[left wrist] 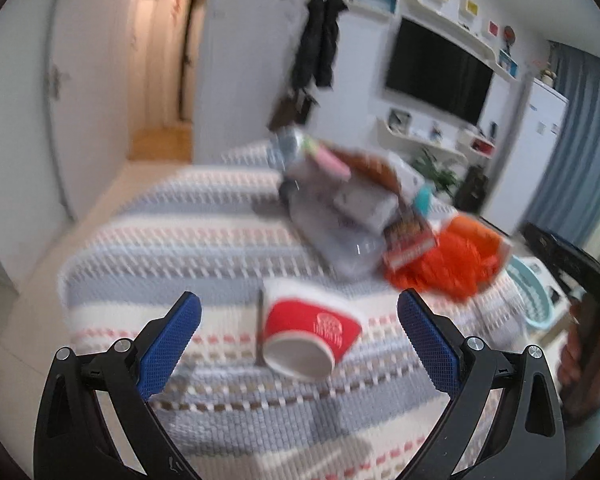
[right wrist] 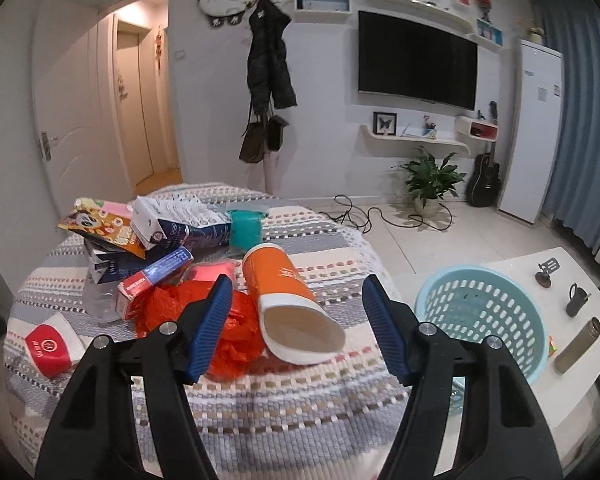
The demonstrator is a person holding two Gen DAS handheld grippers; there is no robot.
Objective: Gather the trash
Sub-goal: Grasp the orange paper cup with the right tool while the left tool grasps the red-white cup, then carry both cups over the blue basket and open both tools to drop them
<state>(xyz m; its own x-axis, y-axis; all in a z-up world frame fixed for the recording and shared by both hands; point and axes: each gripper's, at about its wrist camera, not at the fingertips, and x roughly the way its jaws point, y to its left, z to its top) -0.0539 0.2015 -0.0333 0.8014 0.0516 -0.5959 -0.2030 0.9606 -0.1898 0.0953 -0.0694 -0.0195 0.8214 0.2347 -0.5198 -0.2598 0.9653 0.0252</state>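
Lying on its side on the striped bedspread [left wrist: 204, 240] is a red paper cup [left wrist: 309, 334], with its open mouth turned toward the camera. The left gripper [left wrist: 299, 334] has its blue jaws wide apart, one on each side of the cup, and the pads do not touch it. This view is blurry, so small things are hard to make out. Behind the cup sits a pile of trash: a clear plastic bottle [left wrist: 340, 244], some boxes, and a crumpled orange plastic bag [left wrist: 448, 264]. A hand [left wrist: 584, 356] shows at the right edge of this view. In the right wrist view, an orange paper cup [right wrist: 288, 300] lies on its side on the bedspread, mouth toward the camera. The right gripper [right wrist: 296, 320] has its jaws apart, with the cup between them, and the pads do not press on it. The orange bag lies just left of this cup, touching it. Farther left are a red and blue box [right wrist: 154, 278], a white carton [right wrist: 180, 222] and a teal cup [right wrist: 246, 230]. A light blue basket [right wrist: 480, 312] stands to the right, on a white table [right wrist: 516, 268] beside the bed.
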